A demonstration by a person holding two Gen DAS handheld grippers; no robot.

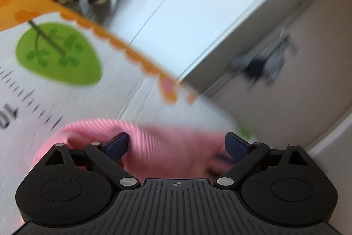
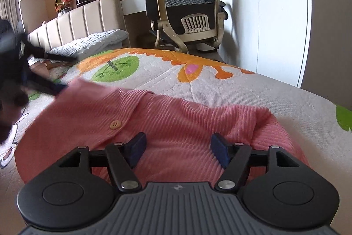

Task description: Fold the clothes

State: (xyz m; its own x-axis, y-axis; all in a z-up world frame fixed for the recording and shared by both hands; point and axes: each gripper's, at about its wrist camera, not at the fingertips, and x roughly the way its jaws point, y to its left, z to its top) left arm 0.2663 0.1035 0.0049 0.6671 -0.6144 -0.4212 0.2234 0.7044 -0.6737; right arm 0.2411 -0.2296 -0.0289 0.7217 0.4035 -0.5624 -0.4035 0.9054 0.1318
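We see a pink ribbed cardigan (image 2: pixel 176 122) lying on a bed, spread over a quilted bedspread (image 2: pixel 242 91) printed with green leaves and an orange scalloped border. An orange button (image 2: pixel 115 124) sits on the placket near the middle of the garment. The right tongs (image 2: pixel 177 152) hang just above the cardigan with their blue fingers (image 2: pixel 137 150) apart and nothing between them. The left tongs (image 1: pixel 176 145) likewise stand wide apart over a bunched fold of the same pink cloth (image 1: pixel 154 147); that view is blurred, so we cannot tell whether either finger touches the fabric. In the right wrist view the left tongs appear as a dark smear at the cardigan's far left edge. Beyond the bed stand a padded headboard (image 2: pixel 83 19), a grey pillow (image 2: pixel 92 43), a mesh-backed office chair (image 2: pixel 191 6) and a white wall (image 2: pixel 264 3).
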